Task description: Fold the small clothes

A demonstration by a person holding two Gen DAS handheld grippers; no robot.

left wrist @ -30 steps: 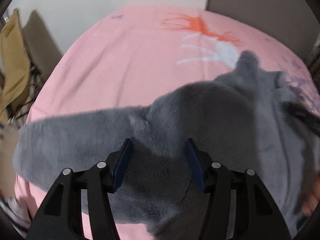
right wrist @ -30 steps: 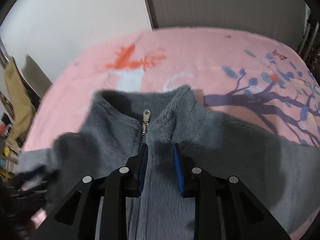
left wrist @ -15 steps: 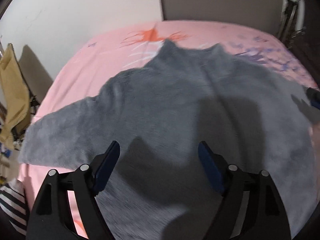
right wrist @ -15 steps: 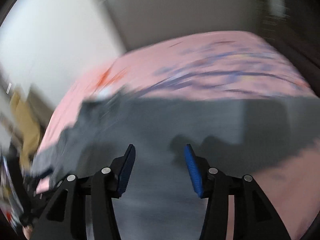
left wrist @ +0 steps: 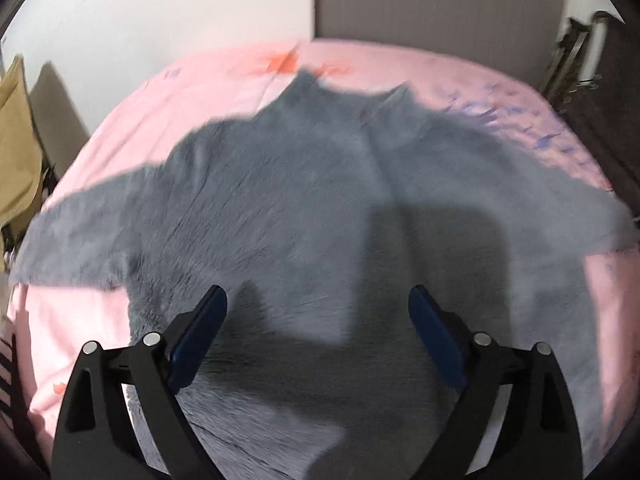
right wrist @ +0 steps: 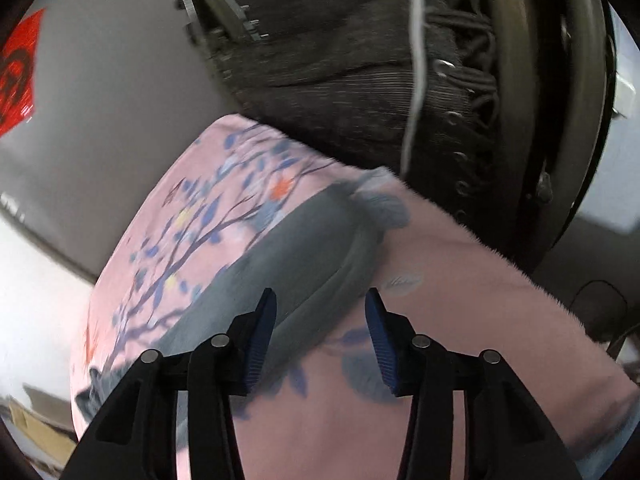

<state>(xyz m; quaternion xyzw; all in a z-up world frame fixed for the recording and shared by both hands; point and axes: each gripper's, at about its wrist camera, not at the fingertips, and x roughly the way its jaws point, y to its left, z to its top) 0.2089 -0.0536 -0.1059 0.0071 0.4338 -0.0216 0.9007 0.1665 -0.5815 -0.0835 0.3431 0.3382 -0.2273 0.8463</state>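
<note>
A grey fleece top (left wrist: pixel 320 200) was seen spread flat on a pink bedspread (left wrist: pixel 192 104), collar pointing away and both sleeves stretched out sideways. The left gripper (left wrist: pixel 318 332) was held wide apart above the top's lower body, nothing between its blue pads (left wrist: pixel 200 332). The right gripper (right wrist: pixel 320 332) was likewise parted and empty, over the sleeve (right wrist: pixel 304 248) at the bedspread's edge.

No legible text, labels or numbers.
</note>
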